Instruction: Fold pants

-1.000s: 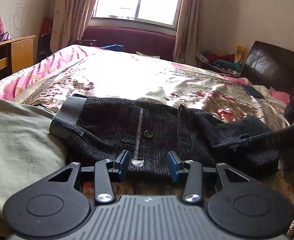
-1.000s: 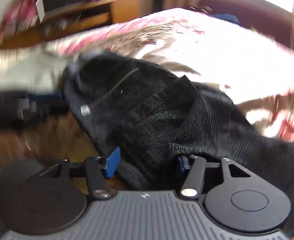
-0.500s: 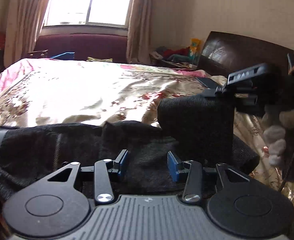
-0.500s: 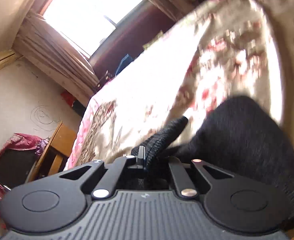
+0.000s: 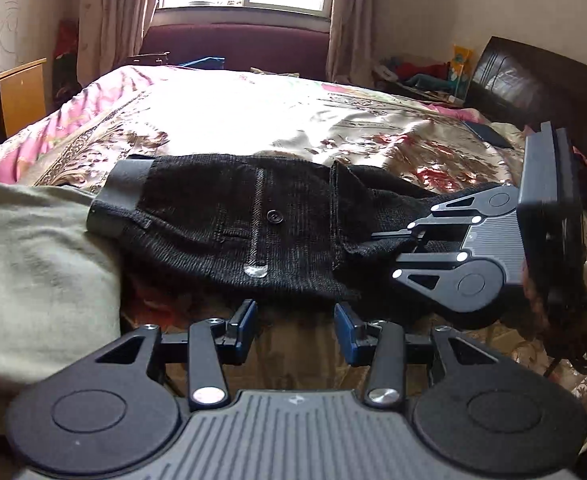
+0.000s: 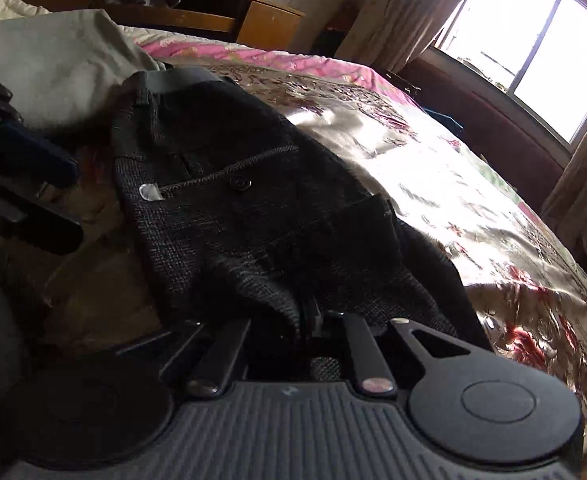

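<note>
Dark knitted pants [image 5: 253, 220] lie across the flowered bedspread [image 5: 293, 128], grey waistband to the left, button flap facing up. My left gripper [image 5: 295, 320] is open just short of the pants' near edge, with nothing between its blue pads. My right gripper [image 5: 409, 236] lies on its side at the right end of the pants. The folded-over leg fabric [image 6: 293, 300] is pinched between its fingers, whose jaws are opening slightly. In the right wrist view the pants [image 6: 233, 220] spread ahead and the left gripper's fingers [image 6: 33, 152] show at the left edge.
A pale green cloth [image 5: 33, 260] lies against the waistband on the left. A wooden desk [image 5: 13, 96] stands beyond the bed's left side and a dark headboard [image 5: 533, 80] at the right. A dark flat item [image 5: 489, 134] rests on the bedspread near the headboard.
My right gripper shut on the pant leg, lifted it, then carried it left and down onto the pants. The left view swung right and came back; its jaws kept their gap.
</note>
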